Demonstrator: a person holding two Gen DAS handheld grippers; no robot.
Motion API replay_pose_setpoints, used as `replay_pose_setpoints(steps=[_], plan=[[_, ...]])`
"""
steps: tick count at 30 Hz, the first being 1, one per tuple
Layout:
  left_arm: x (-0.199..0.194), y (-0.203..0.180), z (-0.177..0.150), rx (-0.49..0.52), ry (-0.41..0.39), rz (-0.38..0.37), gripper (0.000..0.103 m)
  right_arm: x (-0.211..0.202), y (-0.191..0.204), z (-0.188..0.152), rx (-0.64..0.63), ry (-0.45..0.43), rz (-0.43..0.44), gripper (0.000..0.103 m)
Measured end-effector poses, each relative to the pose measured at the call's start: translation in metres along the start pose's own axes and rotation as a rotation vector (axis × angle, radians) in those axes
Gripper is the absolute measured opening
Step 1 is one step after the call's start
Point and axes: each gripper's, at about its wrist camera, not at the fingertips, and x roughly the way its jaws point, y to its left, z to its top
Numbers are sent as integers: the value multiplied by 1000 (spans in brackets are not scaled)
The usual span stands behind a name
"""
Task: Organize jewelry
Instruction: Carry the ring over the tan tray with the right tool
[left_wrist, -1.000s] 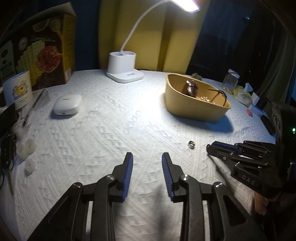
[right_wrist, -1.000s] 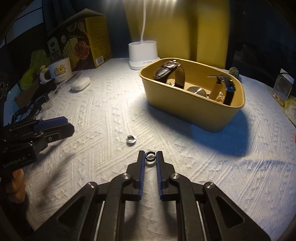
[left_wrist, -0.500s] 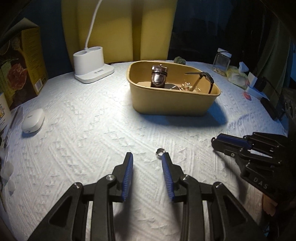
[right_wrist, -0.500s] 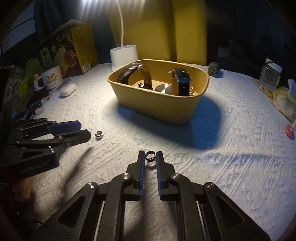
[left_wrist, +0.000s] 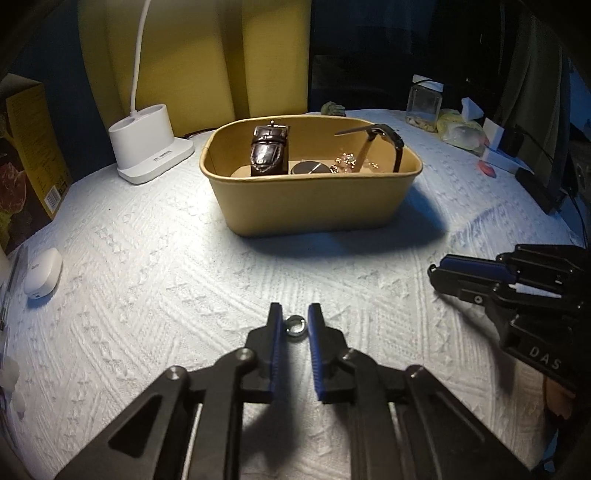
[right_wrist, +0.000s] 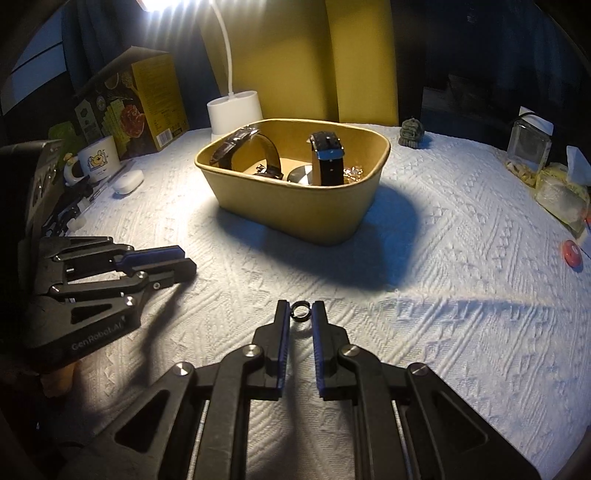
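Dim room, glaring desk lamp (right_wrist: 166, 3), hard bowl (right_wrist: 295, 206) shadow, dark fisheye-warped edges.

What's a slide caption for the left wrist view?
Left gripper jaws bracket a small silver ring on the white textured cloth, facing the tan oval bin of watches.

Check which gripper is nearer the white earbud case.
Left. The left gripper is over the cloth, with the earbud case off to its left. The right gripper is farther away, and the left gripper sits between it and the case.
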Motion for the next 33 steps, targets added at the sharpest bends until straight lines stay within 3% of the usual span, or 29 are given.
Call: replay_pose_setpoints(steps=[9, 18, 27, 33], plan=[[-6, 0, -3, -5, -4, -33, 12, -7, 2, 1, -1, -7, -21, 11], [-35, 5, 1, -16, -66, -34, 12, -20, 6, 10, -11, -32, -32, 11], [-65, 12, 31, -8, -155, -20, 12, -36, 2, 40, -21, -84, -42, 11], [-65, 17, 57, -5, -183, -18, 12, -35, -7, 67, -22, -114, -36, 11]])
